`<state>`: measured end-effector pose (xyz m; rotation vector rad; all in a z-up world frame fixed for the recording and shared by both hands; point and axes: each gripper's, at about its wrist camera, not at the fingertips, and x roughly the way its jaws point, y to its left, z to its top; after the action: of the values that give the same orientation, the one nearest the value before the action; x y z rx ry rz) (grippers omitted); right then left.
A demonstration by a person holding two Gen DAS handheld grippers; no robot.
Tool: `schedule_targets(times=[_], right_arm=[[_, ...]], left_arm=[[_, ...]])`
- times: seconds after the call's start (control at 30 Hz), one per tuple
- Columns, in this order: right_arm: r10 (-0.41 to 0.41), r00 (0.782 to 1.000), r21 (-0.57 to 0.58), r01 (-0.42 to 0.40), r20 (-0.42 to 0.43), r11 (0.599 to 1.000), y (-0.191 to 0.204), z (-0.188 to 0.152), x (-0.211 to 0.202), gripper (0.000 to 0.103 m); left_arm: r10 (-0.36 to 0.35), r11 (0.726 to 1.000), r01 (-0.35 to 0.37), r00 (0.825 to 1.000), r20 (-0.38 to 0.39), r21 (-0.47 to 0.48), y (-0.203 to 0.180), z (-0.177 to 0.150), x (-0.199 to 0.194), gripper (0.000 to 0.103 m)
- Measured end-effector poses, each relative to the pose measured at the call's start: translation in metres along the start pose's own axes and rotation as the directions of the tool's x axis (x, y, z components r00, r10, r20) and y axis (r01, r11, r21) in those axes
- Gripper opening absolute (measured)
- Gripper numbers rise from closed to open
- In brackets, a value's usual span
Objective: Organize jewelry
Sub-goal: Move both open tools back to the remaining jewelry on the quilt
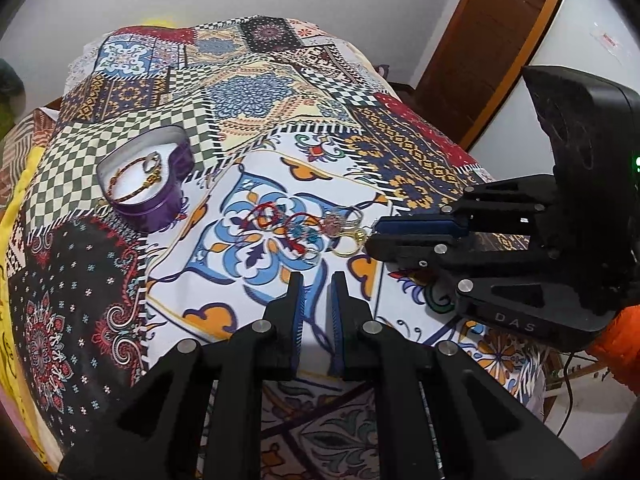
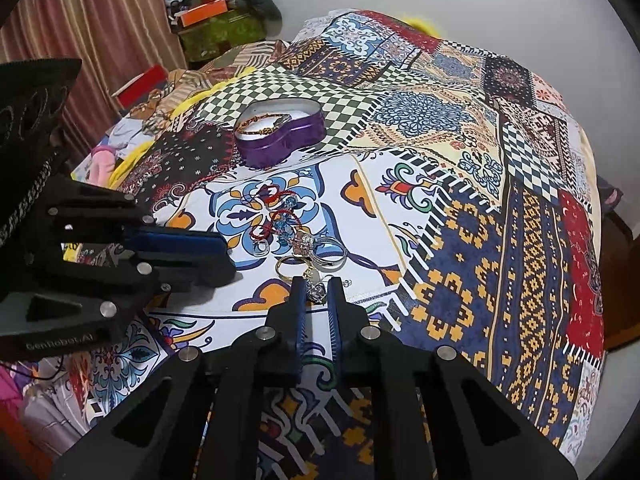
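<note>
A purple heart-shaped tin (image 1: 154,182) (image 2: 280,132) stands open on the patterned cloth with a gold bracelet (image 1: 138,178) (image 2: 260,124) inside. A pile of jewelry (image 1: 312,232) (image 2: 304,240) lies in the middle: red thread bracelets, blue beads, silver rings, a gold ring (image 2: 290,268). My right gripper (image 2: 317,286) (image 1: 370,236) is nearly shut around a small silver ring piece (image 2: 316,292) at the pile's near edge. My left gripper (image 1: 316,280) (image 2: 230,258) is slightly open and empty, just short of the pile.
The patchwork cloth (image 1: 280,92) covers a bed-like surface. A wooden door (image 1: 492,40) is at the right in the left wrist view. Boxes and clutter (image 2: 208,12) and a striped curtain (image 2: 80,28) stand at the far left in the right wrist view.
</note>
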<state>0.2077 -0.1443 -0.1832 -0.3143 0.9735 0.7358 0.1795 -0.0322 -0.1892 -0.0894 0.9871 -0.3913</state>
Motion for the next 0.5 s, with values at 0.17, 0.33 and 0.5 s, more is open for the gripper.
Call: schedule_targets(times=[0.17, 0.33, 0.5], right_arm=[[-0.020, 1.000, 0.041, 0.020, 0.015, 0.999, -0.010, -0.003, -0.009, 0.009], [-0.038, 0.999, 0.087, 0.035, 0.032, 0.996, -0.023, -0.005, -0.018, 0.009], [-0.044, 0.998, 0.110, 0.039, 0.043, 0.993, -0.027, -0.007, -0.020, 0.009]], left_arm=[[-0.044, 0.999, 0.044, 0.999, -0.014, 0.005, -0.008, 0.006, 0.005, 0.010], [-0.041, 0.999, 0.042, 0.999, -0.026, 0.016, -0.016, 0.014, 0.016, 0.029], [0.003, 0.999, -0.002, 1.000, -0.020, 0.046, -0.025, 0.019, 0.025, 0.038]])
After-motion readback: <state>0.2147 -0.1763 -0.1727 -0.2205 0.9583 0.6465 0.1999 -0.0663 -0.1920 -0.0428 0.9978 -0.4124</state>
